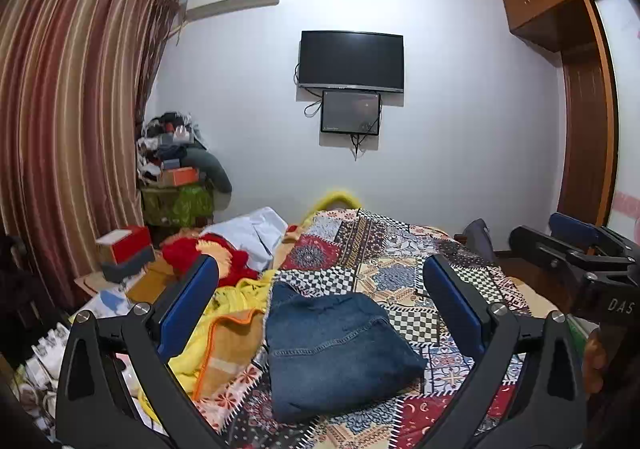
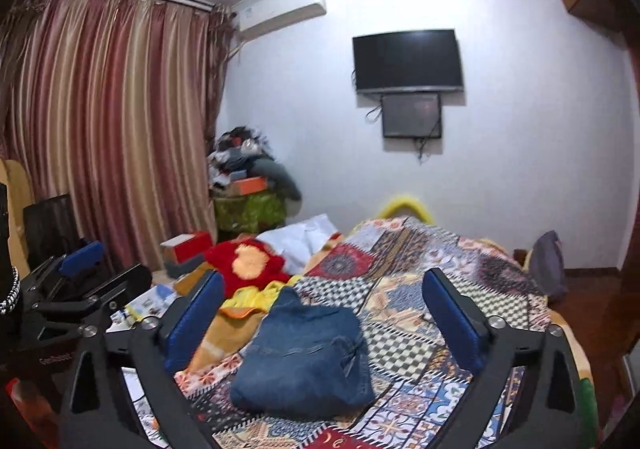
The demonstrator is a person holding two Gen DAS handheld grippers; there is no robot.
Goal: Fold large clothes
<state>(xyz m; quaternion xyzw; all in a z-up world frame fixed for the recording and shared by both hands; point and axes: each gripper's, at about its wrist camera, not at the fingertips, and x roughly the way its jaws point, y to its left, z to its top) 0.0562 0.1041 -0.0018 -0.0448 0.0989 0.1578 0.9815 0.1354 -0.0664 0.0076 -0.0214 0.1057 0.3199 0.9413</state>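
Note:
Folded blue jeans (image 1: 336, 349) lie in a compact bundle on the patterned patchwork bedspread (image 1: 404, 261); they also show in the right wrist view (image 2: 308, 361). My left gripper (image 1: 320, 269) is open and empty, held above and just short of the jeans. My right gripper (image 2: 324, 281) is open and empty too, at the same height; its body shows at the right edge of the left wrist view (image 1: 576, 253). The left gripper's body shows at the left of the right wrist view (image 2: 80, 277).
A red and yellow fuzzy garment (image 2: 248, 265), a yellow cloth (image 1: 236, 305), an orange blanket (image 1: 228, 353) and a white pillow (image 1: 248, 233) lie on the bed's left side. Boxes (image 1: 124, 253) and papers sit left. A cluttered stand (image 1: 176, 177), curtain (image 1: 68, 129) and wardrobe (image 1: 584, 109) surround the bed.

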